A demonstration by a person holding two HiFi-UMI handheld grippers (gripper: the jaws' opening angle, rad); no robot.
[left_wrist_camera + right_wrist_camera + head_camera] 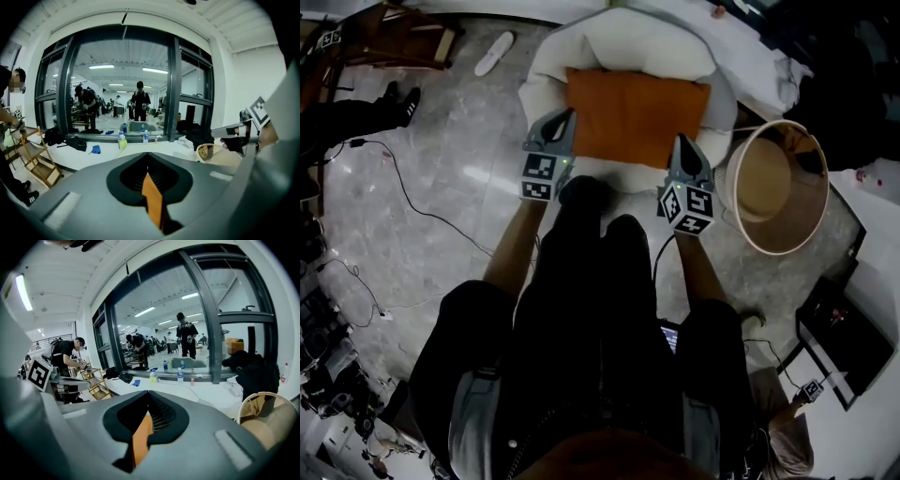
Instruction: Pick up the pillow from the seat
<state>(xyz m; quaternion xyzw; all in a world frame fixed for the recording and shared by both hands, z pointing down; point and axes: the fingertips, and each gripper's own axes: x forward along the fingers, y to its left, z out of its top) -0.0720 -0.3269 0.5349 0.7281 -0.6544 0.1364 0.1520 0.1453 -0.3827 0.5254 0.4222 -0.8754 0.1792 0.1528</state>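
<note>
The left claw [568,114] and right claw [682,140] are each clamping a near corner of the orange pillow [637,114] on the white seat [628,42].

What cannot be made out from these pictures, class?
Head view: whether the pillow rests on the seat or hangs clear; the top-down angle hides any gap.
Gripper views: the left claw and right claw hide all but an orange strip of pillow.
Head view: the seat's near edge, behind the person's legs.
</note>
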